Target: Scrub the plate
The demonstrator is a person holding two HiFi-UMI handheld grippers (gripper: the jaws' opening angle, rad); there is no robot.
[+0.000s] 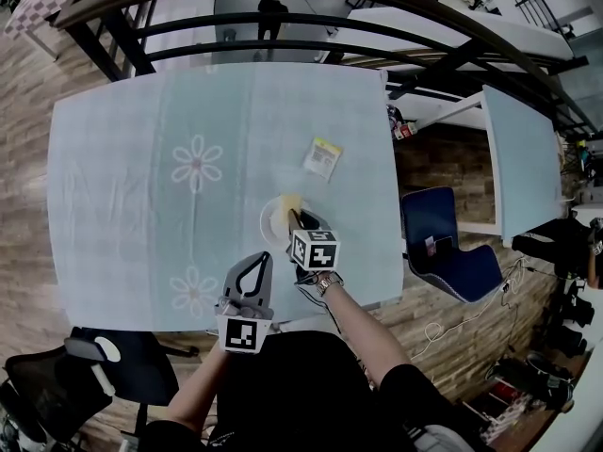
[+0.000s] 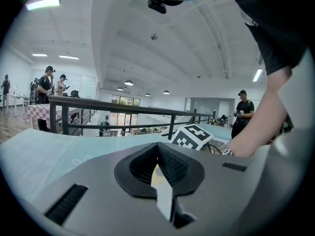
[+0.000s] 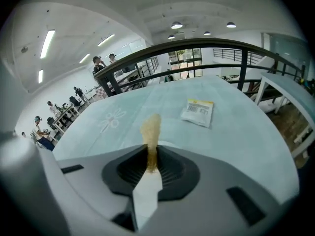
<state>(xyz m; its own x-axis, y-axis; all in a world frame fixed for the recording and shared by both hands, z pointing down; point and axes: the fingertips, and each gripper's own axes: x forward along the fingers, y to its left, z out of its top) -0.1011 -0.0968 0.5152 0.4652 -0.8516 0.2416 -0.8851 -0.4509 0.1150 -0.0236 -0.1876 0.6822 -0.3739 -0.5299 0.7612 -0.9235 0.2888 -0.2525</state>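
Note:
A small white plate [image 1: 272,221] sits on the pale blue tablecloth [image 1: 141,205], toward the table's near right side. My right gripper [image 1: 301,222] is over the plate's right part, shut on a yellow sponge [image 1: 290,203] that sticks out ahead of the jaws. In the right gripper view the sponge [image 3: 150,128] stands upright between the pads of the right gripper [image 3: 150,154], and the gripper's body hides most of the plate. My left gripper [image 1: 251,279] hovers at the table's front edge, short of the plate, shut with nothing in it. The left gripper [image 2: 157,150] points level over the table.
A flat white and yellow packet [image 1: 323,157] [image 3: 198,112] lies beyond the plate. A dark railing [image 1: 283,26] runs behind the table. A blue chair [image 1: 443,243] stands to the right, a black chair [image 1: 113,361] at near left. People stand in the background.

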